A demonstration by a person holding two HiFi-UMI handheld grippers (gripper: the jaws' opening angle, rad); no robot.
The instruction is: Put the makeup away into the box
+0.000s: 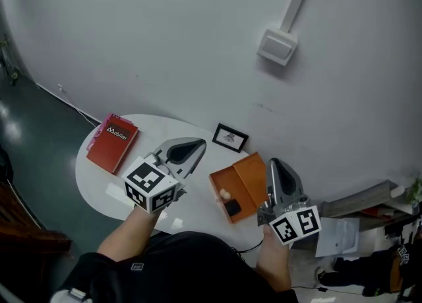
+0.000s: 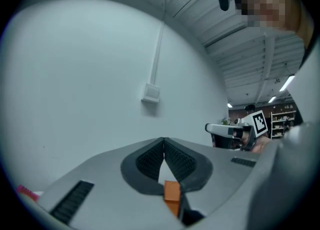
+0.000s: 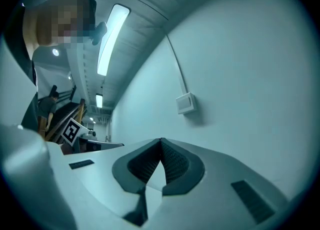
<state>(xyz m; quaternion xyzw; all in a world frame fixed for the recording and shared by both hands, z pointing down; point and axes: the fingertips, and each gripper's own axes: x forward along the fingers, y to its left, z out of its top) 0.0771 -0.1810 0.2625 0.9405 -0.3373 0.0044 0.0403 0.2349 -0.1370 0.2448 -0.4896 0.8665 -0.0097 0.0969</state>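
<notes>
Two small pieces of makeup (image 1: 229,201) are seen lying in the open orange box (image 1: 249,173): a black square one toward 5 o'clock and a pale rounded one just beside it toward 11 o'clock. The box is set at the 4 o'clock edge of the round white bench (image 1: 102,183), with its lid folded back flat.

The right tongs (image 1: 273,162) are held over the box's 3 o'clock side, tips shut together and nothing gripped. The left tongs (image 1: 198,145) are held over the bench's middle, at 9 o'clock from the box. Their tips are likewise closed on nothing. In the left gripper view an orange patch (image 2: 171,194) is seen through the gap behind the pads, untouched by them.

A small black-framed picture (image 1: 230,137) is placed at 1 o'clock on the bench. A red book (image 1: 113,142) is laid at 10 o'clock, and "Mobilier" can be read on its cover in white.
</notes>
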